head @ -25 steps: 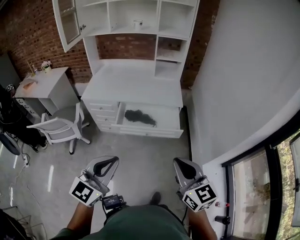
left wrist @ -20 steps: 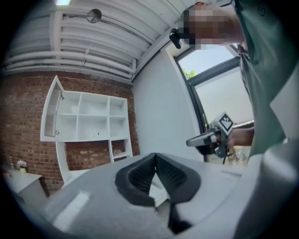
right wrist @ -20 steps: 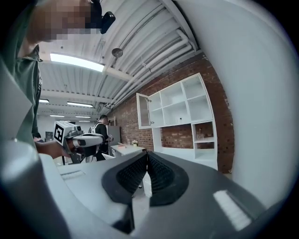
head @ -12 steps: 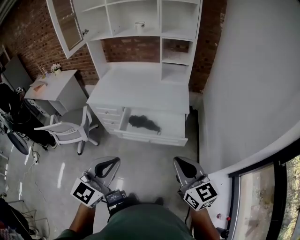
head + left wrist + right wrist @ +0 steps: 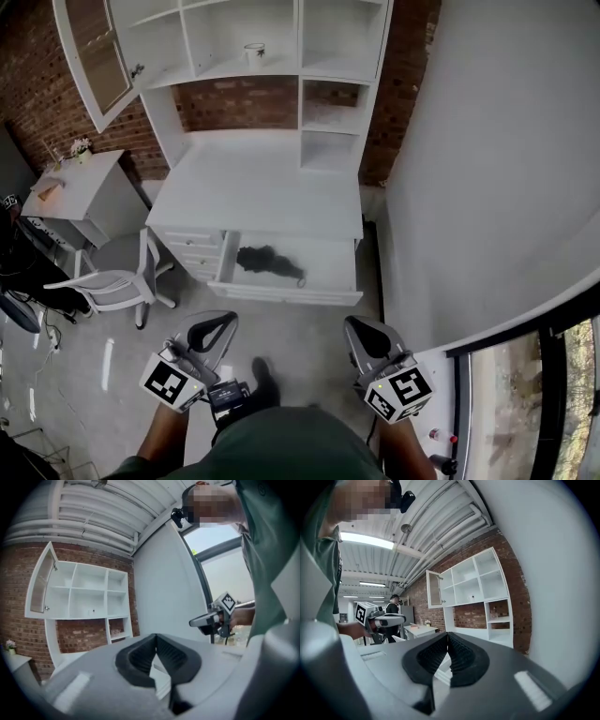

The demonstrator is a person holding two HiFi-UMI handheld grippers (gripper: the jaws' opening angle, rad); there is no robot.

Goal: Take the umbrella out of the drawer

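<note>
- Head view: the umbrella [image 5: 266,260], black and folded, lies in the open drawer [image 5: 291,296] of a white desk [image 5: 258,183], towards the drawer's left half. It is far from both grippers.
- Head view, handling (a judgement): it is probably light. Loose, soft cloth bunches around a stiff inner shaft, and the cloth would slip or bunch if pinched alone. A firmer hold would be across the thick middle, or on the thin end that points right and near; whether that end is a handle or a strap cannot be told.
- Head view, materials: the drawer and desk are smooth, flat, painted white. Behind them are a boxy white shelf unit [image 5: 251,42] and a rough red brick wall [image 5: 37,84]. A white chair [image 5: 111,279] stands to the left on a glossy grey floor [image 5: 300,328].
- Left gripper view: the left gripper [image 5: 156,641] has its ribbed black pads pressed together, tips meeting, with nothing between them.
- Right gripper view: the right gripper [image 5: 448,639] is likewise closed and empty. The shelf unit is far ahead.
</note>
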